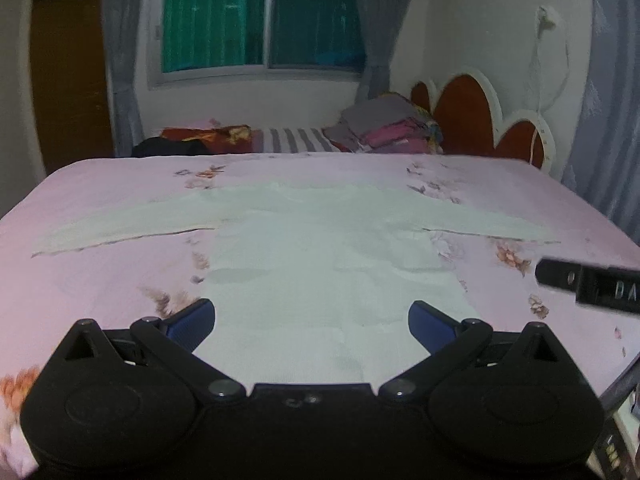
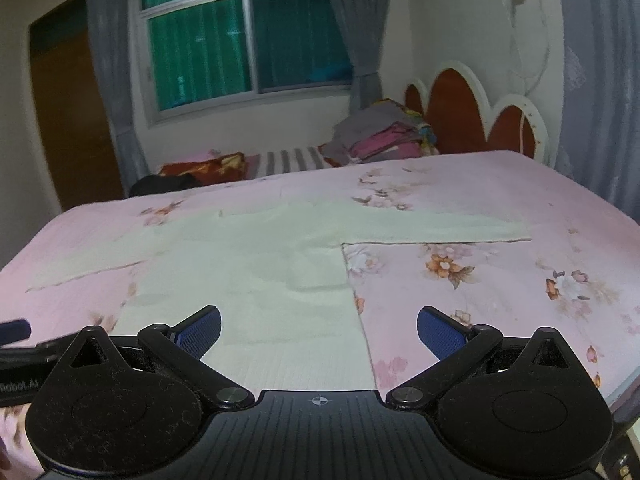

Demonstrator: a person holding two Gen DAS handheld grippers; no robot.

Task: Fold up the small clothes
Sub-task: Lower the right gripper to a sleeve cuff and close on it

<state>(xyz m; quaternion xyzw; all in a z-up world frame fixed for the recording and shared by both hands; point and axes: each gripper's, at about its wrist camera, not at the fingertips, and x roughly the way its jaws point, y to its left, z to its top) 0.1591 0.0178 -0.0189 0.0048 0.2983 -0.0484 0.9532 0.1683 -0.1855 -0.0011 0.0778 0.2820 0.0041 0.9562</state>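
Note:
A pale long-sleeved shirt [image 1: 320, 256] lies flat on the pink floral bedsheet [image 1: 100, 280], sleeves spread to both sides, hem toward me. My left gripper [image 1: 312, 322] is open and empty just above the hem, near its middle. In the right wrist view the same shirt [image 2: 248, 272] lies left of centre. My right gripper [image 2: 319, 330] is open and empty over the shirt's right hem corner. The right gripper's body shows at the right edge of the left wrist view [image 1: 592, 290]; the left gripper's side shows at the left edge of the right wrist view [image 2: 16, 344].
A stack of folded clothes [image 1: 384, 128] sits at the far side by the red headboard [image 1: 472, 120]. A striped cloth [image 1: 296, 140] and an orange and dark bundle [image 1: 200, 140] lie along the far edge under the window. The bed's front right edge [image 2: 624, 392] is close.

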